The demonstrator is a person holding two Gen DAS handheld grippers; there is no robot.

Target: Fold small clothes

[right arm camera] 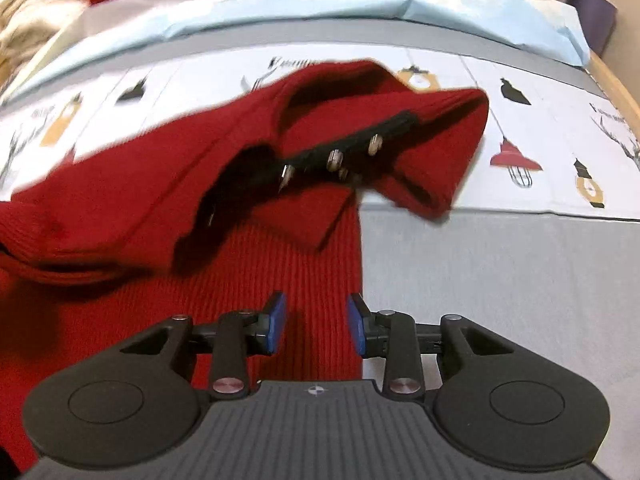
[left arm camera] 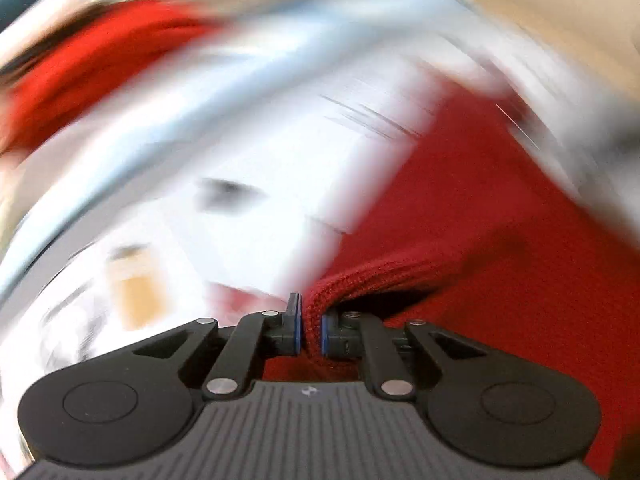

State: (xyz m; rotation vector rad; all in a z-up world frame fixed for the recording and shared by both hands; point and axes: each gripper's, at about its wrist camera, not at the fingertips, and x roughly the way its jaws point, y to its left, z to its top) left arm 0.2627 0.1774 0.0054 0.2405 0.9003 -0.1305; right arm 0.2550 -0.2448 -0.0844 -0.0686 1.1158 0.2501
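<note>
Nearest in the left wrist view, the left gripper (left arm camera: 310, 330) is clenched on a ribbed hem of the red knit garment (left arm camera: 480, 248), blue pads pressing the edge from both sides. The cloth bunches up out of the pinch and drapes off to the right, so this looks like a lift-and-carry grip: hold one edge, swing it over for a fold. Everything past the jaws is motion-smeared, so the bg there can't be read beyond white, pale blue and another red patch at upper left.

In the right wrist view the right gripper (right arm camera: 316, 324) has its jaws released, pads standing apart w/ nothing between them, poised over the flat ribbed part of the red knit garment (right arm camera: 280, 272) near its right edge. Probably it's free to pin or smooth the lower layer while the other side travels.

Just beyond, a raised flap of the same garment hangs in the air, and a black linkage w/ silver screws shows through it (most likely the left tool, though I can't be sure). The garment lies on a grey bedcover (right arm camera: 500, 280). Farther back is a white printed sheet (right arm camera: 560, 152) w/ lanterns and antlers; it carries script lettering, too blurred to read. Beyond that, a pale blue pillow (right arm camera: 320, 4). No brand marks legible.
</note>
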